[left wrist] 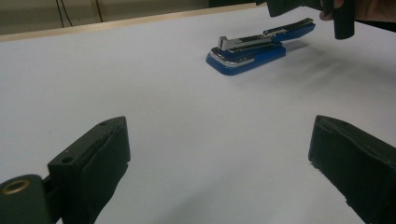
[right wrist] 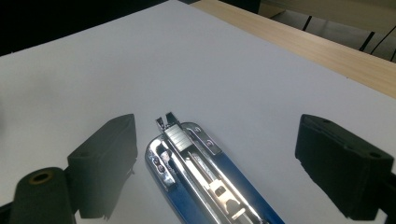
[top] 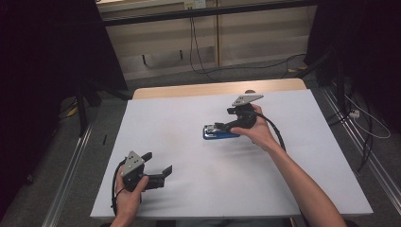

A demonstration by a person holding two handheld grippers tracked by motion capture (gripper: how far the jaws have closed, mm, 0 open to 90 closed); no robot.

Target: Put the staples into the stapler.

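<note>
Stapler: blue stapler [right wrist: 205,182] sits right under the right tool's camera, flat on the white counter [top: 189,123], a bit right of centre and toward the far half. Chrome top looks swung open or at least exposed, so you can see the metal channel and spring bits.

Right tool: right tool [top: 226,126] hangs over the stapler with its jaws spread wide, one either side of the chrome nose end. Gripping nothing, and I can't say for sure whether a jaw grazes the body.

Left tool: left tool [top: 158,171] is parked near the front left corner, jaws wide too, empty, well apart from the stapler and pointed roughly at it.

What could go wrong: my guess is the chrome is the trouble. Closing on that slick rounded metal could let it squirt out or skate across the smooth counter. If the top really is loose, a squeeze in the wrong spot might clamp the lid alone and let the base flop.

Where it lies vs tool: between the right tool's jaws, closer to the jaw at the left in the right gripper view, so the grip would land off-centre.
</note>
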